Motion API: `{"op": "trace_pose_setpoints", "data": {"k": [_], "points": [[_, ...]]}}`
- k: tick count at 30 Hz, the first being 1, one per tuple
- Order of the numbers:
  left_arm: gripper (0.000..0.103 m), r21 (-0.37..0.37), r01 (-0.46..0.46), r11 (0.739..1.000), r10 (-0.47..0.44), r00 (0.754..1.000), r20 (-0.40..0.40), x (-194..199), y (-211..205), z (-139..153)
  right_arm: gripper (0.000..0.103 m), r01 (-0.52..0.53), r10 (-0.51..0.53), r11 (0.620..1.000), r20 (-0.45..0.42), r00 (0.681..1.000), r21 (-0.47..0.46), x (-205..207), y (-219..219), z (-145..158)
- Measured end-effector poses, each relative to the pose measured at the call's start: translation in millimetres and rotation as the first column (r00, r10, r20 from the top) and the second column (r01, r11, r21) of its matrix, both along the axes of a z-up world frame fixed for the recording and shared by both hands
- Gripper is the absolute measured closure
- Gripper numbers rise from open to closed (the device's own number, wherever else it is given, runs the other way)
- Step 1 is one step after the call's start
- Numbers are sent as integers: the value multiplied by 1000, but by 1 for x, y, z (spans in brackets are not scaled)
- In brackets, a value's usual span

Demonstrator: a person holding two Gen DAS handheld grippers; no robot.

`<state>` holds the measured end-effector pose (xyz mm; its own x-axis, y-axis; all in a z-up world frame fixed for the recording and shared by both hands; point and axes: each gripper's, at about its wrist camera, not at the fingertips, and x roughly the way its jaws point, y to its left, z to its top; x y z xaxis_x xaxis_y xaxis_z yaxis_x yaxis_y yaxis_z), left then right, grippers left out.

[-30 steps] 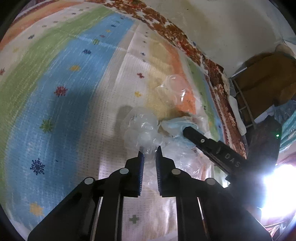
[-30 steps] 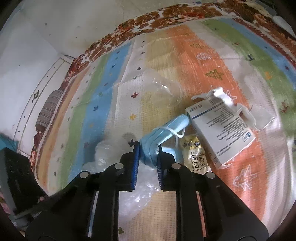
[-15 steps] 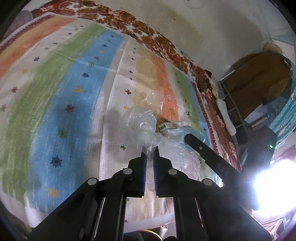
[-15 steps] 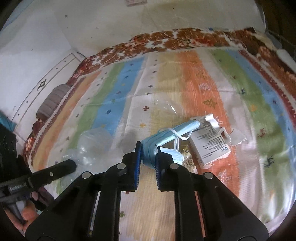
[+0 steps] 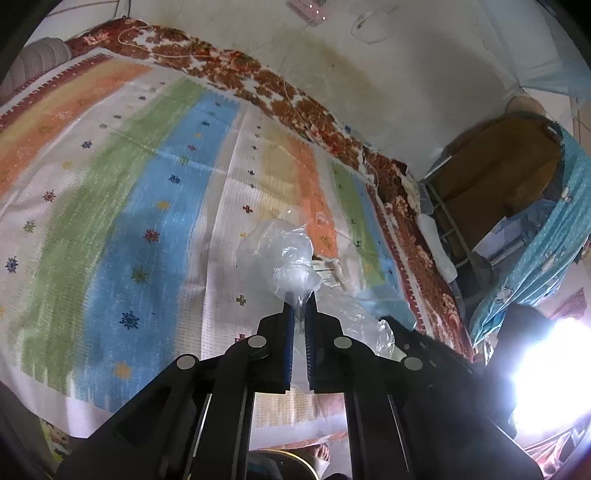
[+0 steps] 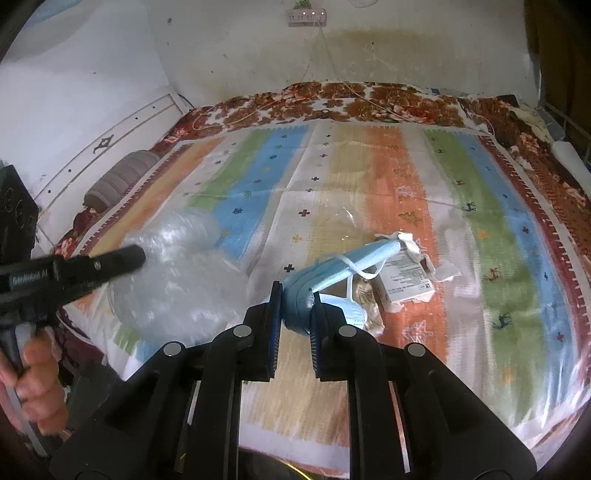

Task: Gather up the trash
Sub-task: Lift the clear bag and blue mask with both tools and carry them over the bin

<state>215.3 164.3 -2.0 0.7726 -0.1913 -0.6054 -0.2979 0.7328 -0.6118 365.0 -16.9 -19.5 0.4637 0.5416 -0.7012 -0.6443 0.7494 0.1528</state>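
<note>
In the left wrist view my left gripper [image 5: 300,299] is shut on a crumpled clear plastic bag [image 5: 280,251], which it holds above the striped bedspread [image 5: 147,206]. The right wrist view shows the same bag [image 6: 177,280] hanging from the left gripper's finger [image 6: 122,258]. My right gripper [image 6: 297,295] is shut on a blue face mask [image 6: 343,266], whose white loops dangle. Below the mask on the bed lie a white printed box [image 6: 406,277], a yellowish sachet [image 6: 365,295], another pale blue mask [image 6: 347,308] and a clear plastic cup [image 6: 347,218].
A hand [image 6: 33,380] holds the left gripper's handle at the left edge. A grey bolster [image 6: 118,181] lies at the head of the bed. A stained wall [image 6: 369,48] with a power strip [image 6: 306,16] stands behind. A wooden cabinet [image 5: 498,173] and blue cloth [image 5: 546,251] stand to the right.
Both grippers have risen from the bed, the left lifting the plastic bag and the right the blue mask. The left jaws have closed tighter on the bag.
</note>
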Motion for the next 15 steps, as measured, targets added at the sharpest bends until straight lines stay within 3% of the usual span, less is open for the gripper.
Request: {"op": "trace_pose_setpoints", "data": {"k": [15], "points": [[99, 74, 20, 997, -23, 999, 34, -40, -21, 26, 91, -46, 47, 999, 22, 999, -19, -45, -18, 14]]}}
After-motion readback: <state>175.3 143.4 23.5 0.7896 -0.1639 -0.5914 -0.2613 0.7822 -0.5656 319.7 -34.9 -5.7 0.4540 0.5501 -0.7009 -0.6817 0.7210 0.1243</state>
